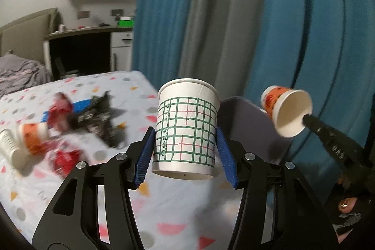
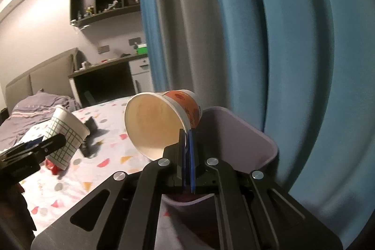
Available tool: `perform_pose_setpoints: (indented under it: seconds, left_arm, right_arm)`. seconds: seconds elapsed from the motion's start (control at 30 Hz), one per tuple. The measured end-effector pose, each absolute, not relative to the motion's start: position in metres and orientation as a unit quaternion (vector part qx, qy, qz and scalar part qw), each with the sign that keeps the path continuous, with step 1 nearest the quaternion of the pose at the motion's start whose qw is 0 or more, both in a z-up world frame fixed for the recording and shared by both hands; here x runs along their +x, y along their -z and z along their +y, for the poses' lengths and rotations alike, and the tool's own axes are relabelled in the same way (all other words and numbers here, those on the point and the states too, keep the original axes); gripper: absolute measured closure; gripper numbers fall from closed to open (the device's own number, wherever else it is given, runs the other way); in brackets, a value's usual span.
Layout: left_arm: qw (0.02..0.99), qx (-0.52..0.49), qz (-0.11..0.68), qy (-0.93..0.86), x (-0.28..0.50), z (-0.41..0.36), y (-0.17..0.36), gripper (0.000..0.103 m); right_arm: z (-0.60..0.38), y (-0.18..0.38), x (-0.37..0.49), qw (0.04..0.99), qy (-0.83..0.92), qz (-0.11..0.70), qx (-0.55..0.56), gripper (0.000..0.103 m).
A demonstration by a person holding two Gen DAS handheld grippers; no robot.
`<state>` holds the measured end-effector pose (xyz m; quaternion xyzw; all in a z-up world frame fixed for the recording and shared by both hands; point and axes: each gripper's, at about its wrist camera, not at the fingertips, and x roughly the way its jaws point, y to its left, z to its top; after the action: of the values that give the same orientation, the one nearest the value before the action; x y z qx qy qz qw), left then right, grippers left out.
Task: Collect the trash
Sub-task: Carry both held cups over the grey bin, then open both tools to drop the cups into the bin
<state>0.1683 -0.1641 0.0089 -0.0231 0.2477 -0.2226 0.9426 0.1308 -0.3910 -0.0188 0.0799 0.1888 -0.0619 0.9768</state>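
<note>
Bedsheet (image 1: 131, 90) with coloured shapes beside blue curtain (image 1: 304, 27).

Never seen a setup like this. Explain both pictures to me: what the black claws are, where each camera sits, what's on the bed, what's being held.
The black claws are two hand-held grippers; a person carries one in each hand. Each picture comes from a camera on one gripper, looking along its fingers. In the left view, the left gripper clamps a green-grid paper cup by its sides. In the right view, the right gripper pinches the rim of an orange-printed cup above a lilac bin. On the patterned bed sheet lie more cups and red and black wrappers, blurred.
</note>
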Motion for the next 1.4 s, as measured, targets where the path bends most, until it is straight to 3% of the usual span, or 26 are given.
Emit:
perform_pose_setpoints:
  seconds: [0.73, 1.4]
  left_arm:
    - [0.873, -0.037, 0.351, 0.335, 0.265, -0.287, 0.039, 0.051]
    - [0.858, -0.018, 0.4, 0.322, 0.279, -0.309, 0.063, 0.048]
  right_arm:
    - [-0.427, 0.075, 0.182, 0.943, 0.104, 0.307, 0.076, 0.099]
    - [-0.426, 0.093, 0.192, 0.929, 0.101, 0.352, 0.057, 0.099]
